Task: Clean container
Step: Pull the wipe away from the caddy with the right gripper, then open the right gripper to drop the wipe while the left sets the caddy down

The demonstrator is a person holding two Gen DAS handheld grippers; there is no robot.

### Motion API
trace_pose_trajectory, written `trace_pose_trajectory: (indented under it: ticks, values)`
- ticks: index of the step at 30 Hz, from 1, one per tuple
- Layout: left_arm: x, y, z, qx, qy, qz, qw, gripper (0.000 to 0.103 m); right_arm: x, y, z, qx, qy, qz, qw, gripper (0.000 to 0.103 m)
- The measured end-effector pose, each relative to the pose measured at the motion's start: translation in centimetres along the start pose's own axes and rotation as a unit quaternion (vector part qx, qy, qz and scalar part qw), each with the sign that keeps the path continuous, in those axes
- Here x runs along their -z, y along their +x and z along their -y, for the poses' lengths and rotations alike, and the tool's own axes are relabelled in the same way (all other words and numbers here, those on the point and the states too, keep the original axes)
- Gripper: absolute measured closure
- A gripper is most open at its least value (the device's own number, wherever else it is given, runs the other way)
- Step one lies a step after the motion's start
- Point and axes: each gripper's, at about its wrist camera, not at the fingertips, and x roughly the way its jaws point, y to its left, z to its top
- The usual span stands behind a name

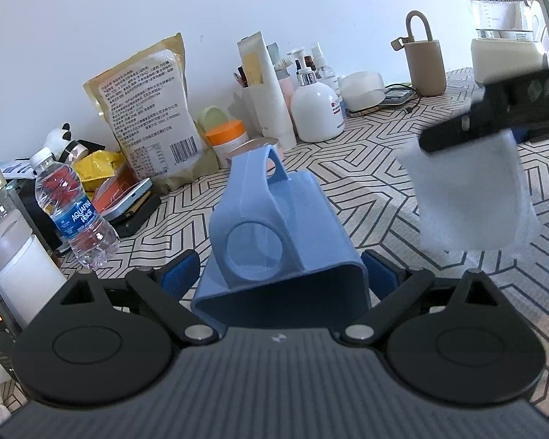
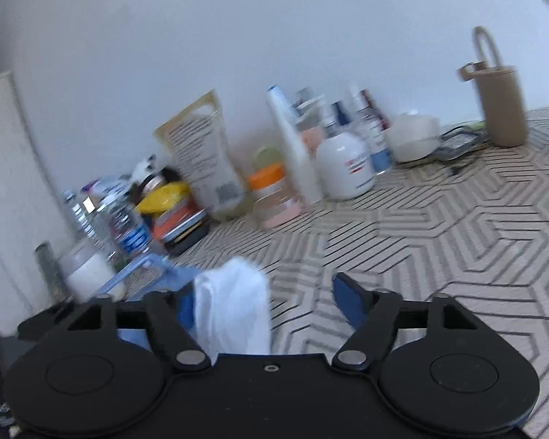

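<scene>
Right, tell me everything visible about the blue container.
The blue container looks like matte moulded plastic, lying on its side on the patterned tablecloth. A raised part on top has round holes. It sits between the left gripper fingers, whose jaws stand open with a gap either side. The white cloth hangs apart from it.

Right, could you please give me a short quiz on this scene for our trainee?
1. True or false: the right gripper is shut on the white cloth.
2. What lies between the jaws of the left gripper? A water bottle; B blue container; C beige flask.
3. What colour is the lid of the jar beside the snack pouch?
Key: 1 false, its jaws stand wide apart; 2 B; 3 orange.
</scene>
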Motion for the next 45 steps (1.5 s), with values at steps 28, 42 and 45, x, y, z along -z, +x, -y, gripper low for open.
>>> trace_pose_trajectory:
  ticks: [28, 42, 45]
  values:
    - [0.9, -2.3, -2.0, -0.001, -0.061, 0.029, 0.9977, 0.007, -0.1, 1.9, -0.1, 0.09, -0.117, -0.105, 0.983, 0.055]
    - [1.9, -5.0, 0.9, 0.0, -0.01, -0.018, 0.9998, 0.0, 0.6, -2.6, -5.6, 0.059, -0.173, -0.054, 0.982, 0.035]
    - [2.0, -4.8, 0.8, 0.037, -0.033, -0.047, 0.9977, 0.0, 1.8, -3.5, -6.2, 0.039, -0.17, -0.067, 0.983, 0.031]
